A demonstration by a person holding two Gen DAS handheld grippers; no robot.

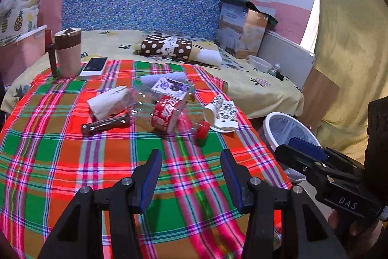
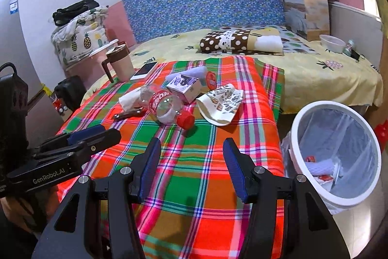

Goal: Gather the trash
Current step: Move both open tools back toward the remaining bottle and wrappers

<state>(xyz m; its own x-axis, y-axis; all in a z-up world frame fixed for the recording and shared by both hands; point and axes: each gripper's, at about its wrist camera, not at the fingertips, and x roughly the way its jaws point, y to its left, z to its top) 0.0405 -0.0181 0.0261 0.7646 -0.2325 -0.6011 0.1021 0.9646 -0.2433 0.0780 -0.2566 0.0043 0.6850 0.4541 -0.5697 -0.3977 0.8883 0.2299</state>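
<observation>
Left wrist view: the left hand-held gripper [image 1: 191, 162] hangs with jaws apart and nothing between them, above the near end of a bench covered in a bright plaid cloth [image 1: 72, 162]. At its right, the right hand-held gripper [image 2: 191, 152] is likewise open and empty, pointed the same way. Ahead of both, mid-bench, lies the trash: a crushed clear bottle [image 2: 167, 106] with a red cap facing the grippers, a small printed carton [image 2: 186, 86] just behind it, a flattened paper cup [image 2: 223, 103] to the right and crumpled white paper [image 1: 109, 101] to the left, with a folded pocket knife [image 1: 106, 124] just in front of the paper. A mug [image 1: 68, 52] and a phone [image 1: 94, 66] sit at the far left. The white bin [image 2: 300, 137], lined and already holding some scraps, stands on the floor at the bench's right edge. Collection appears to be between pickups; the next move likely calls for reaching forward to the bottle or cup, closing on it, then swinging right over the bin.
</observation>
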